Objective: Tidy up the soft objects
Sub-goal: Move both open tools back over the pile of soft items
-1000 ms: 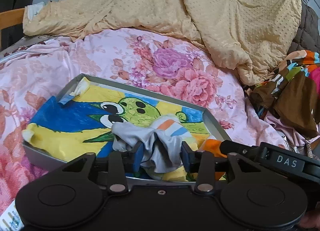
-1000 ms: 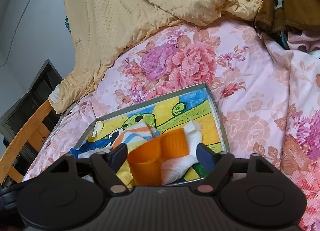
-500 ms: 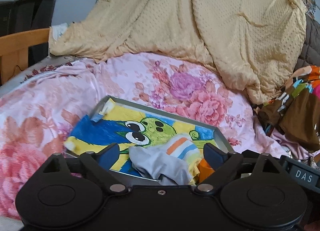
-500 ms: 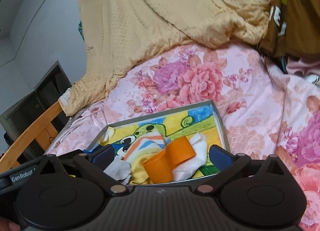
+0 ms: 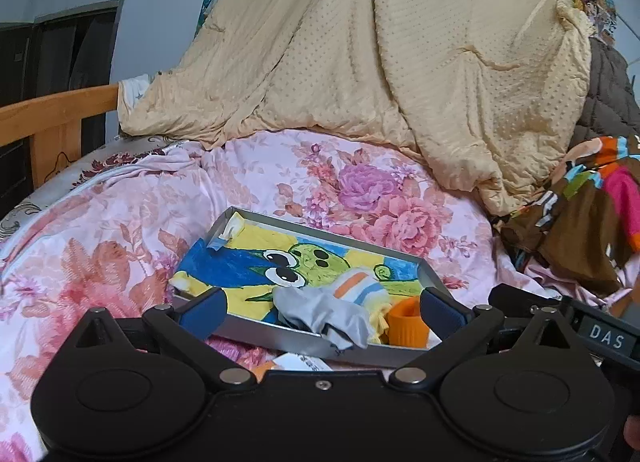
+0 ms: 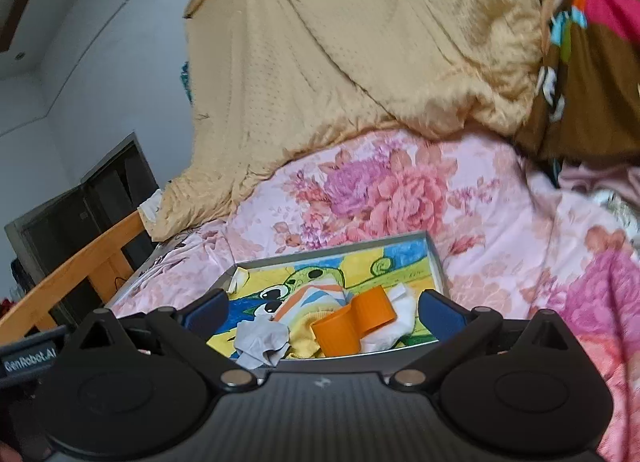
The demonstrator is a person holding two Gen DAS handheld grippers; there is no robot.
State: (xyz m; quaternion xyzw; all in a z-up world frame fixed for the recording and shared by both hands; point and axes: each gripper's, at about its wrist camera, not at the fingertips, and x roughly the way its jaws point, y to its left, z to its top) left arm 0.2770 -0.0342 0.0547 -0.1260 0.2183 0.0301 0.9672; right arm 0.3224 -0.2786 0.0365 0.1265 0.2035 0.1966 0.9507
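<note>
Holding grey sock (image 5: 324, 314), striped sock (image 5: 358, 288), orange-cuffed sock (image 6: 356, 326): metal tray (image 5: 320, 236)

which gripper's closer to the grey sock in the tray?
Left, likely. The grey sock lies just beyond the open left gripper, centred. For the right gripper, also open, it sits off near the left finger.

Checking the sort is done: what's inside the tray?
The tray holds a grey sock, striped sock, orange sock and white sock on a cartoon liner. Anything beneath them is hidden.
</note>
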